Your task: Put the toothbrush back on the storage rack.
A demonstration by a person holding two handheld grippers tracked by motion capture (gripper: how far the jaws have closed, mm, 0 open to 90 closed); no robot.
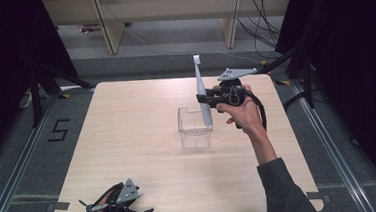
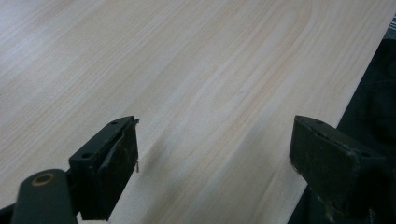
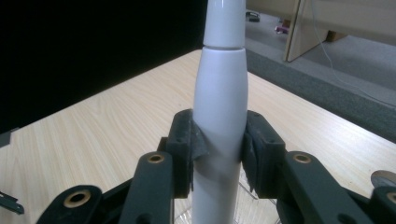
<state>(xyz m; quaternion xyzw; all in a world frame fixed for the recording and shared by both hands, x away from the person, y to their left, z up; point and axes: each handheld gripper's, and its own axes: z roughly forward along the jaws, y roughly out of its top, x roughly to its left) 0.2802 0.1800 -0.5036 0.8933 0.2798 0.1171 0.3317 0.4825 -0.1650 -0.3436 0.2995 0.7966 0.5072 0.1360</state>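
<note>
A long white, slender handle-like thing (image 1: 201, 85) (image 3: 219, 79) stands nearly upright over the middle of the wooden table. My right gripper (image 1: 205, 100) (image 3: 218, 140) is shut on its thicker lower half, one pad on each side. Its lower end reaches down into a small clear plastic box (image 1: 194, 130) that stands on the table. Whether the end touches the box's floor I cannot tell. My left gripper (image 1: 114, 209) (image 2: 215, 154) lies at the table's front left edge, held by a hand. It is open, with only bare wood between the jaws.
The light wooden table (image 1: 137, 119) ends at a dark drop on the right of the left gripper view. Beyond the far edge are grey floor, wooden furniture legs (image 1: 109, 26) and loose cables (image 1: 263, 25). Black stands (image 1: 37, 86) flank the table.
</note>
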